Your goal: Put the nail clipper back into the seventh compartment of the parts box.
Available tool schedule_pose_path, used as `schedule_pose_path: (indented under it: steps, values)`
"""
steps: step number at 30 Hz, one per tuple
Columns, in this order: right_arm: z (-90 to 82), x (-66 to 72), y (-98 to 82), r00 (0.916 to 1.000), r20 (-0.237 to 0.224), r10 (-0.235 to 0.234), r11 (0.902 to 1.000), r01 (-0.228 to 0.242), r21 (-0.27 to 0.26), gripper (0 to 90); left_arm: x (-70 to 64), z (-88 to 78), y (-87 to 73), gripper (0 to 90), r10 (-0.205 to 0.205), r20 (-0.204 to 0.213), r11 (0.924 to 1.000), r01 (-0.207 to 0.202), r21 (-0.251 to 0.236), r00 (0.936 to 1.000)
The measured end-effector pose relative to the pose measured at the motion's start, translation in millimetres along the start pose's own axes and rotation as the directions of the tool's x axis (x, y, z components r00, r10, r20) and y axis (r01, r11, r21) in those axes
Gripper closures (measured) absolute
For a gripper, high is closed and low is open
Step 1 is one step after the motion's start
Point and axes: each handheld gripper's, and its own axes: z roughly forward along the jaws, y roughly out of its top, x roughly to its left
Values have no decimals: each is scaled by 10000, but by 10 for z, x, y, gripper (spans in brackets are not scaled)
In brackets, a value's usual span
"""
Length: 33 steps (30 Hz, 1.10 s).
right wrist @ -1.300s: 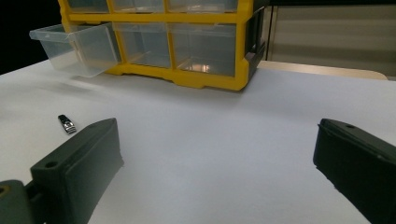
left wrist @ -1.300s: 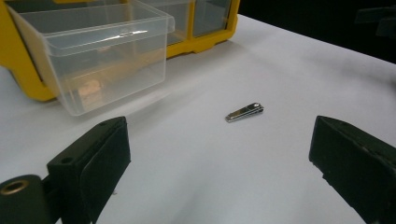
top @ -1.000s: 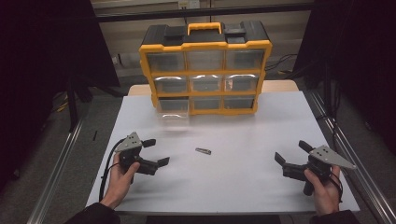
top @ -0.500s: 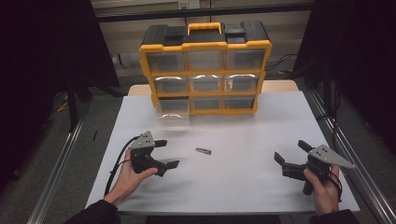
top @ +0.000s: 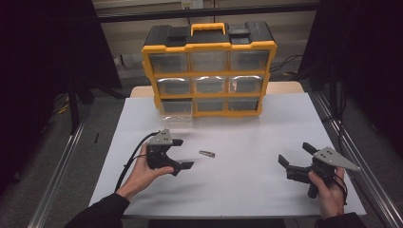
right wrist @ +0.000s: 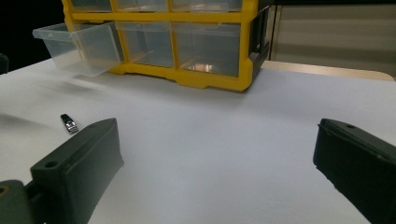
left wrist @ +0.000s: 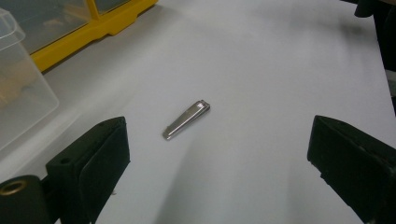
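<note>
Left gripper point(top: 179, 153): I hold it at about 9 o'clock of the small flat silver metal nail clipper point(top: 206, 154), jaws spread wide and gripping nothing; in the left gripper view the clipper point(left wrist: 186, 120) lies between and beyond the two black pads.

Right gripper point(top: 294, 158): it waits well apart at 3 o'clock of the clipper, jaws wide open, nothing held.

Nail clipper: flat on the white table top point(top: 247, 142), near the centre, well apart from the organiser at its 12 o'clock.

Risk, slip: the clipper is thin and smooth, so I judge that closing off-centre could squirt it sideways across the sheet.

Risk, scrape: it lies so low that the pads may press the table before catching it.

Risk, drawer: the clear plastic drawer point(right wrist: 79, 44) juts out and a swing past it could knock it.

Containers: the yellow and black nine-drawer organiser box point(top: 209, 71) stands at the far edge; its bottom-left drawer is pulled out, and I cannot tell whether any drawer holds anything.
</note>
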Motion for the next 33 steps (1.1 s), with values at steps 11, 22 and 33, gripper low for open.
schedule_pose_path:
  steps: [11,22,33]
  values:
    - [-1,0,1,10000,-18,-5,10000,5,8,6,67,147,94,67,564,149,9950,-574,820,9983]
    - [-3,1,1,10000,-63,-38,10000,38,19,6,88,318,192,85,1138,449,9790,-1197,1652,9925]
    - [-2,1,0,10000,-61,-30,10000,30,45,6,86,460,329,152,1861,863,9517,-2014,2318,9787]
